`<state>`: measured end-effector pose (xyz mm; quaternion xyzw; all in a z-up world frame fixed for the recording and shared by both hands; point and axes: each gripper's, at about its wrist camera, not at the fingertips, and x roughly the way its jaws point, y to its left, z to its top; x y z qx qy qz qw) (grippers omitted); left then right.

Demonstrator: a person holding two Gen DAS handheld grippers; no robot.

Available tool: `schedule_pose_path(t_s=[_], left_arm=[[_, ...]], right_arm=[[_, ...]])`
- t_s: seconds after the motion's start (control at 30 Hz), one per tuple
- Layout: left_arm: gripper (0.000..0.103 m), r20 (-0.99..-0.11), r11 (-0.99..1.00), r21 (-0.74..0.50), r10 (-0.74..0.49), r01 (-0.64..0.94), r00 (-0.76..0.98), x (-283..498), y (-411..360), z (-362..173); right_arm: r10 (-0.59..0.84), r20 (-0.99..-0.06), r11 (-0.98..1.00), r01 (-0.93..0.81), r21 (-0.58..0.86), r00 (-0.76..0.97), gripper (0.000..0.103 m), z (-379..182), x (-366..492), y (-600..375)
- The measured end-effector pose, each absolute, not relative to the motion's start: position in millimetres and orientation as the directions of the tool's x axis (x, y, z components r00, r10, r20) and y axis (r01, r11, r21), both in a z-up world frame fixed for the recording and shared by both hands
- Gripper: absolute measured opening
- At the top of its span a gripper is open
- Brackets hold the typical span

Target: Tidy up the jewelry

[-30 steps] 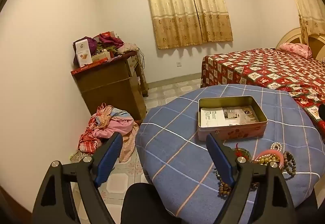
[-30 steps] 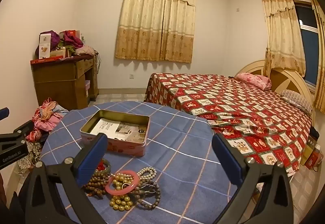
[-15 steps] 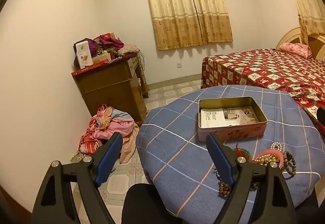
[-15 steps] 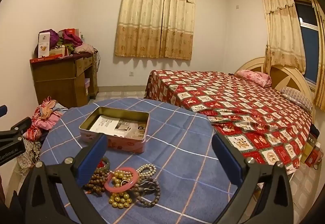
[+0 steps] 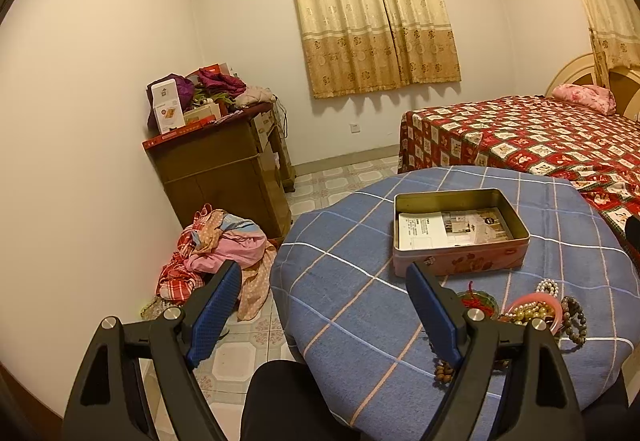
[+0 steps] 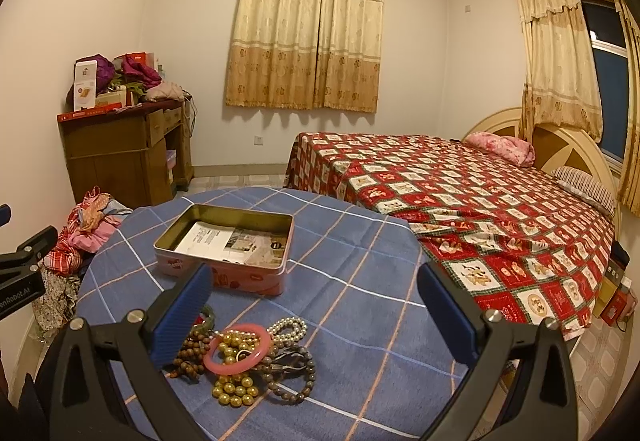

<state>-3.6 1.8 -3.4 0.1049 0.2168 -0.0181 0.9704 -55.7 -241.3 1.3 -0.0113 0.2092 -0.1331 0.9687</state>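
Note:
A pile of jewelry (image 6: 244, 357) lies on the near part of the round table: a pink bangle (image 6: 237, 348), gold beads, pearl and brown bead bracelets. It also shows in the left wrist view (image 5: 536, 313). An open pink tin box (image 6: 228, 245) with paper inside stands behind it, also in the left wrist view (image 5: 460, 233). My right gripper (image 6: 314, 305) is open and empty, just above and right of the pile. My left gripper (image 5: 324, 305) is open and empty at the table's left edge.
The table has a blue checked cloth (image 6: 352, 265). A bed with a red quilt (image 6: 460, 201) is at the right. A wooden cabinet (image 5: 224, 169) with clutter and a heap of clothes (image 5: 216, 253) on the floor are at the left.
Both views have shifted slightly; the right gripper has edged closer to the jewelry pile. Both grippers stay open and nothing on the table has moved.

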Motion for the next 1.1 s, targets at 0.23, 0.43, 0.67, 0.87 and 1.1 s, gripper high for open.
schedule_pose_path(t_s=[0.23, 0.43, 0.67, 0.87, 1.1], left_arm=[[0.084, -0.422, 0.977, 0.196, 0.012, 0.078, 0.907, -5, 4, -3], [0.084, -0.421, 0.978, 0.194, 0.012, 0.077, 0.907, -4, 9, -1], [0.084, -0.420, 0.978, 0.193, 0.014, 0.075, 0.907, -5, 12, 0], [0.084, -0.418, 0.978, 0.194, 0.016, 0.072, 0.908, -4, 12, 1], [0.084, -0.418, 0.980, 0.189, 0.022, 0.064, 0.908, -1, 18, 6]], right_arm=[[-0.263, -0.403, 0.964, 0.253, -0.078, 0.877, 0.103, 1, -55, -241], [-0.263, -0.403, 0.964, 0.253, -0.079, 0.877, 0.103, 1, -55, -242], [-0.266, -0.403, 0.963, 0.258, -0.077, 0.876, 0.103, 2, -56, -246], [-0.272, -0.400, 0.961, 0.264, -0.078, 0.875, 0.103, 5, -57, -251], [-0.281, -0.399, 0.959, 0.270, -0.083, 0.873, 0.103, 8, -56, -252]])
